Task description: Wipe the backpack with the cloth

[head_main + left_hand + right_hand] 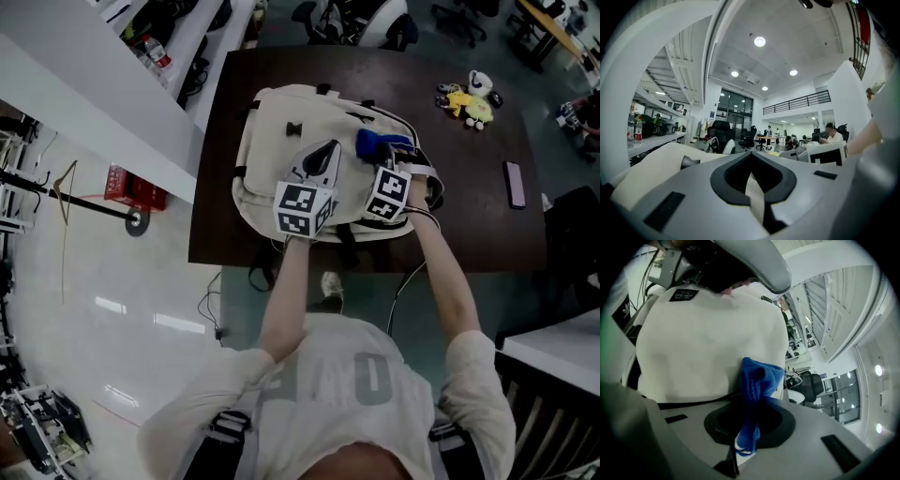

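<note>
A cream backpack [281, 141] lies flat on the dark brown table [469, 225]. My left gripper [325, 155] rests on its middle, shut on a cream strip of the backpack [754, 199] that runs between the jaws. In the left gripper view, my left gripper [757, 185] points up towards the ceiling, with the backpack [651, 166] low at the left. My right gripper [382, 155] sits just to the right, shut on a blue cloth [380, 142]. In the right gripper view, the cloth [757, 380] bunches up out of my right gripper [745, 430] against the backpack's cream face [703, 338].
A yellow and white toy [466, 101] and a dark flat device [515, 184] lie on the table's right side. A long white desk [103, 84] runs along the left, with a red crate [134, 190] on the floor. Cables hang at the table's near edge.
</note>
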Available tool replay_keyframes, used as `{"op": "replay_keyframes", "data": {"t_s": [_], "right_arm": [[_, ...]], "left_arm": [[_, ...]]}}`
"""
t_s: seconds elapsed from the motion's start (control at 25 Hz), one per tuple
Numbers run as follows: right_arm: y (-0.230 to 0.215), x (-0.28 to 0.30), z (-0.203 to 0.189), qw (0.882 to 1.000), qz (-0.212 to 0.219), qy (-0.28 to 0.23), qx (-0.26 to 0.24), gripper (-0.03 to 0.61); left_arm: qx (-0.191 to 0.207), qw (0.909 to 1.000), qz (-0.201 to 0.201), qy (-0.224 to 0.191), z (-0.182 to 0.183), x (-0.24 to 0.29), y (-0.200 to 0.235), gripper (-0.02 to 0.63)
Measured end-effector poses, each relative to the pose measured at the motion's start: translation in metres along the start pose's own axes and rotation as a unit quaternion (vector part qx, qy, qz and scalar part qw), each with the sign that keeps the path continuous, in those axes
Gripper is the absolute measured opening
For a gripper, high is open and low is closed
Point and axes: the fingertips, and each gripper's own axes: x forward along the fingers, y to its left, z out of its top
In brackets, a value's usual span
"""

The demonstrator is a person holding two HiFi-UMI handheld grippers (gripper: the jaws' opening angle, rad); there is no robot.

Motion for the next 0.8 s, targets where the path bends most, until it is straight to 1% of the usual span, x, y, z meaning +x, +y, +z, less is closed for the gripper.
{"op": "replay_keyframes", "data": {"t_s": [0.12,0.28,0.4,0.56,0.8], "right_arm": [[0.017,-0.014,-0.002,1.000,0.009,0.009,0.011,0.041],[0.044,-0.030,0.002,0.999,0.019,0.021,0.015,0.041],[0.067,-0.045,0.009,0.999,0.018,0.026,0.022,0.041],[0.091,-0.062,0.015,0.999,0.012,0.028,0.044,0.041],[0.136,-0.078,0.025,0.999,0.016,0.031,0.036,0.041]], "left_arm": [[-0.016,0.9998,-0.005,0.003,-0.009,-0.026,-0.016,0.005],[-0.033,0.9992,-0.005,0.023,-0.032,-0.058,-0.028,0.005],[-0.038,0.9987,-0.005,0.034,-0.042,-0.079,-0.035,0.005],[-0.043,0.9984,-0.002,0.037,-0.047,-0.101,-0.039,0.005],[-0.046,0.9977,-0.008,0.049,-0.060,-0.117,-0.048,0.005]]}}
